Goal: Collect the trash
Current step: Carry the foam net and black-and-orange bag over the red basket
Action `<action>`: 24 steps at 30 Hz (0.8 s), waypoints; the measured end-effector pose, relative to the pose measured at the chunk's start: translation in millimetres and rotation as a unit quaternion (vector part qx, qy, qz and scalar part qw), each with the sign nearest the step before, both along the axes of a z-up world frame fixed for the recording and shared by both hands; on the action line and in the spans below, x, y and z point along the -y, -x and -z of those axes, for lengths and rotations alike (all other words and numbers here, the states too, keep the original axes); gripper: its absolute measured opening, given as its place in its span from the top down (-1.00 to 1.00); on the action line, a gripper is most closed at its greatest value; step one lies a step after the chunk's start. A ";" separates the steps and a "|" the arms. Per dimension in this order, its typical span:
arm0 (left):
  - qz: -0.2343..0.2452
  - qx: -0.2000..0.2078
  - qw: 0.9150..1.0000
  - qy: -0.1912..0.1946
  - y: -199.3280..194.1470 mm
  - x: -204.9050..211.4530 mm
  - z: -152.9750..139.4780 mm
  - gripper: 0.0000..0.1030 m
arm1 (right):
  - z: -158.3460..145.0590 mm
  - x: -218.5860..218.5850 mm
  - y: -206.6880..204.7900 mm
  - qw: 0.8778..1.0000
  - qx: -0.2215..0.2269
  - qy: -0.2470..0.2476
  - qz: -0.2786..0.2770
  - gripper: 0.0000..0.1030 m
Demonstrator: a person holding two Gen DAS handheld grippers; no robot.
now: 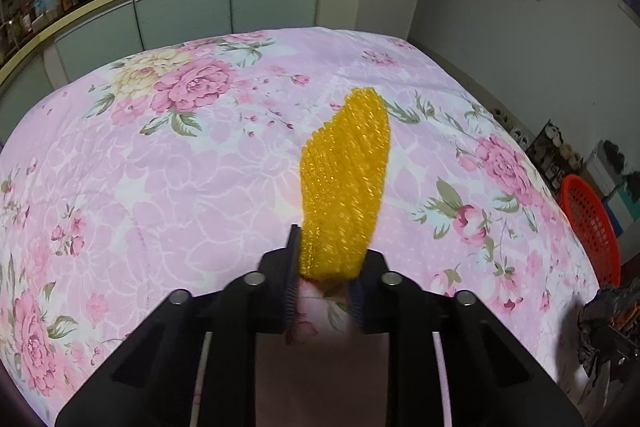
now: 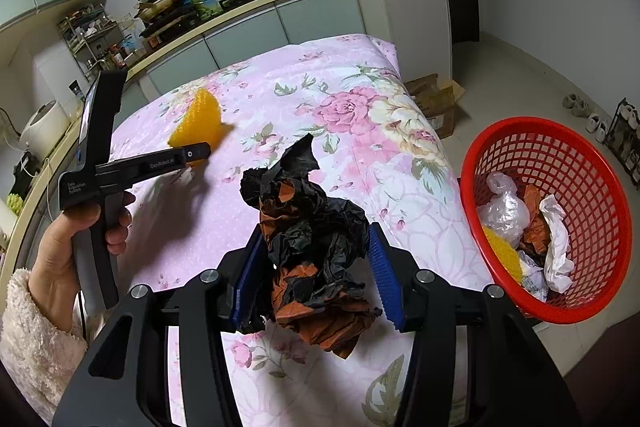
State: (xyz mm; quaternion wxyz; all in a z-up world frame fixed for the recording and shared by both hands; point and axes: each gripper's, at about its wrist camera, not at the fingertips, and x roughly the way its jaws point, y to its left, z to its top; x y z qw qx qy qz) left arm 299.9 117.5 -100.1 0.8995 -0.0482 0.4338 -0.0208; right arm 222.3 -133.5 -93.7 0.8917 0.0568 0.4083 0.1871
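Fingers of the left gripper (image 1: 326,269) are clamped on the near end of a strip of yellow bubble wrap (image 1: 344,183), which juts forward from them over the flowered pink quilt (image 1: 160,163) of a bed. Only that narrow end is pinched, so the long free part could sag, flop or slide out if the hand swings quickly.

Fingers of the right gripper (image 2: 316,273), blue-padded, squeeze a crumpled wad of black and orange paper (image 2: 316,239). The wad is loose and springy, and flaps spill past the pads above and below; a piece could tear free or the whole bundle could slip, judging by how little of it is actually pressed.

Beyond the quilt's right edge, a red mesh basket (image 2: 600,267) sits down on the floor, already holding clear plastic, white paper and more yellow and orange scraps. Both loads would probably go there. Light trash released from bed height could drift and land on the floor beside the rim. With 2 grippers heading to 1 basket, they could also bump each other.
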 end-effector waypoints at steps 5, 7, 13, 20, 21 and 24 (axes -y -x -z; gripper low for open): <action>-0.004 0.017 1.000 0.005 7.5 -3.3 -8.8 0.75 | -0.3 1.8 0.4 1.000 0.001 0.001 0.002 0.05; -0.003 0.027 1.000 0.002 12.8 -2.4 -15.2 0.76 | -2.0 2.8 0.5 1.000 0.003 0.001 0.003 0.05; 0.012 0.056 0.998 -0.013 37.0 7.1 -38.0 0.76 | -8.9 4.1 1.4 1.000 0.012 0.001 0.008 0.05; 0.028 0.085 0.996 -0.017 61.5 19.5 -65.0 0.76 | -22.5 6.1 7.9 1.000 0.027 0.000 0.012 0.05; 0.030 0.089 0.995 -0.016 65.4 21.3 -69.7 0.76 | -25.6 7.0 9.6 0.999 0.031 0.000 0.013 0.05; 0.033 0.100 0.994 -0.016 73.9 25.4 -79.3 0.76 | -32.3 9.6 12.9 0.999 0.038 -0.001 0.014 0.05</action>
